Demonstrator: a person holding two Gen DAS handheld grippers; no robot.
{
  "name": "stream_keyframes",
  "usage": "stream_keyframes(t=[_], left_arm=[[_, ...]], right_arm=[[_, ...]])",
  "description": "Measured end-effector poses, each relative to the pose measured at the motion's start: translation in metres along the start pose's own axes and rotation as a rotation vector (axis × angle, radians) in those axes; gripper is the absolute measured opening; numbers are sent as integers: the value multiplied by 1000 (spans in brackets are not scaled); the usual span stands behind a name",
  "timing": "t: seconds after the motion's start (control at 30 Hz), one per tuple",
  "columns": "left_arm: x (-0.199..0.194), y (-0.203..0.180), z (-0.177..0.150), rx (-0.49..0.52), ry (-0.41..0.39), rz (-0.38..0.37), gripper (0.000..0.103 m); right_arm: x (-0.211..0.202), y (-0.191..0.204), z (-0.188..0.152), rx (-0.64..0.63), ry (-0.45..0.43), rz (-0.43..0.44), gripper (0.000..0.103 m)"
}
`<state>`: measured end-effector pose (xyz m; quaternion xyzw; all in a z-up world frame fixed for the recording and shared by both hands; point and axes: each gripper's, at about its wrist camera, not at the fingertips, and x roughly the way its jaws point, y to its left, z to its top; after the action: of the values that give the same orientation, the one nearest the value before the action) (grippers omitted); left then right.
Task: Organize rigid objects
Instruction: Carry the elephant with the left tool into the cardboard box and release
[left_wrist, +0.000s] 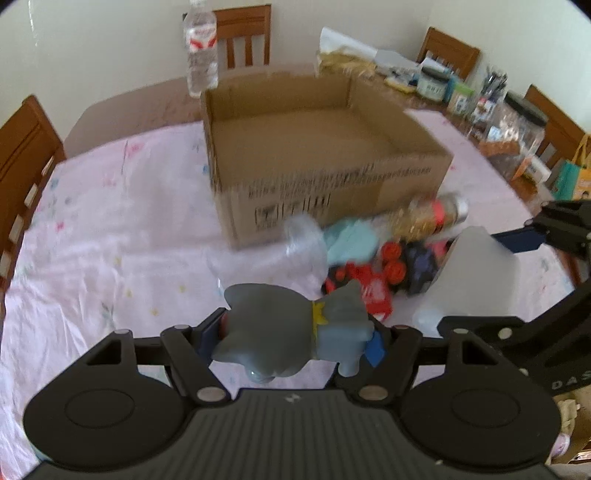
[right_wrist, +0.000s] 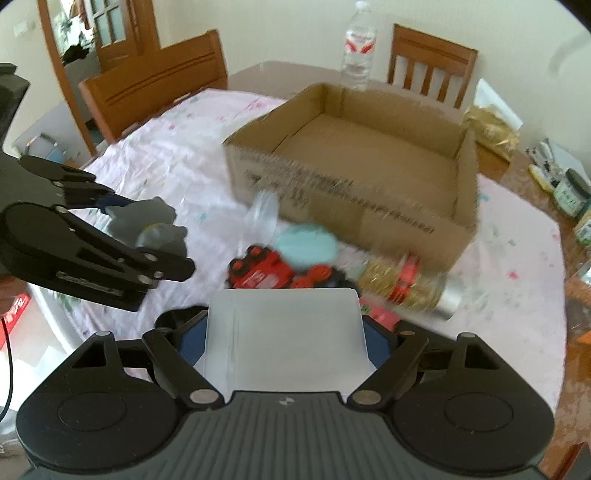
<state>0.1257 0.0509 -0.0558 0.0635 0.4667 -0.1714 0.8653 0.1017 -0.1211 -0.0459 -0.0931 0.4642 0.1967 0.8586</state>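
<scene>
Item 1, nearest: left gripper (left_wrist: 295, 338), its blue pads pinching a grey elephant figurine (left_wrist: 284, 332) from both sides. The figurine is matte grey with broad ears, a yellow collar at the neck and stubby legs; it lies sideways between the fingers, lifted clear of the cloth.

Item 2: right gripper (right_wrist: 286, 341), clamped on a white rectangular box (right_wrist: 286, 336), plain and smooth, with rounded far corners, held above the table.

Item 3: pink floral tablecloth (left_wrist: 110, 229), wrinkled.

Item 4, middle ground: a loose pile just in front of the carton, blurred: a red toy vehicle (right_wrist: 258, 275) with round red wheels, a pale teal disc (right_wrist: 306, 245), a gold-and-red can (right_wrist: 402, 284) lying on its side, and a crumpled clear plastic piece (left_wrist: 303, 236).

Item 5: open cardboard box (left_wrist: 332, 192), brown, black print on its near wall, inside bare.

Item 6, far: 1 clear water bottle (left_wrist: 201, 48), upright behind the carton; wooden chairs (left_wrist: 243, 37) beyond.
</scene>
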Motion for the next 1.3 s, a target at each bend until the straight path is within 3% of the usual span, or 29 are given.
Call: stream_keyframes(t=[0.33, 0.53, 0.73, 0.77, 0.83, 0.87, 1.1, 1.3], left_arm=[[10, 9, 94, 97, -89, -32, 73], [46, 12, 149, 158, -102, -24, 73], [90, 20, 181, 161, -93, 10, 75], [95, 23, 185, 151, -103, 14, 75], [101, 26, 192, 139, -134, 26, 92], [101, 27, 194, 136, -161, 39, 94], [86, 36, 193, 136, -178, 50, 95], [58, 47, 167, 95, -151, 53, 97]], right_arm=[[-12, -41, 47, 72, -92, -49, 87], [-7, -61, 81, 124, -130, -88, 87], [8, -80, 102, 181, -124, -124, 87], [10, -84, 105, 192, -120, -129, 87], [13, -89, 109, 209, -116, -136, 87], [14, -91, 110, 215, -114, -138, 87], [28, -102, 123, 214, -96, -160, 87], [44, -111, 144, 205, -89, -161, 87]])
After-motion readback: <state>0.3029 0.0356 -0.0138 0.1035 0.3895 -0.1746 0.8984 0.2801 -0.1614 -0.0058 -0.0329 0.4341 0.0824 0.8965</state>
